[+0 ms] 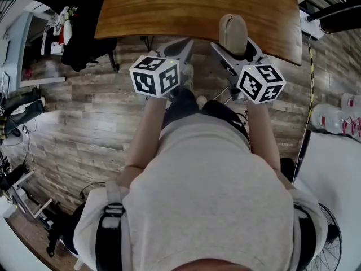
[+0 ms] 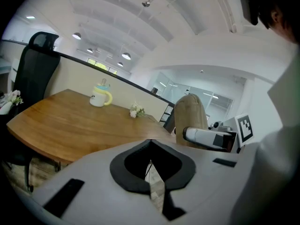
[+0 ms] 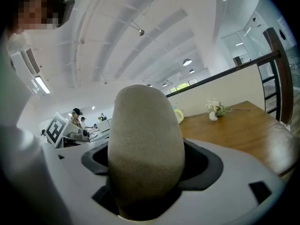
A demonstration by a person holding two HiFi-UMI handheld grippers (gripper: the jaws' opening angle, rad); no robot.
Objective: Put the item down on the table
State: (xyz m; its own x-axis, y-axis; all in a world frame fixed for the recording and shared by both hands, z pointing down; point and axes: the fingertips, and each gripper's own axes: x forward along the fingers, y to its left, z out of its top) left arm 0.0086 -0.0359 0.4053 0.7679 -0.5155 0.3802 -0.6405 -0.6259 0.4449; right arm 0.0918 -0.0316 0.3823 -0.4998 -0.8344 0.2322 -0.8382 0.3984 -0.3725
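A tan, rounded oblong item stands upright between the jaws of my right gripper, which is shut on it just at the near edge of the wooden table. In the right gripper view the item fills the middle and hides the jaws' tips; the right gripper holds its lower part. My left gripper hovers beside it, below the table edge, shut with nothing in it. From the left gripper view the item shows to the right.
On the table's far side stand a white mug with a yellow handle and a small bunch of flowers. A black chair is at the table's left end. Water bottles lie on the floor at right, beside a white surface.
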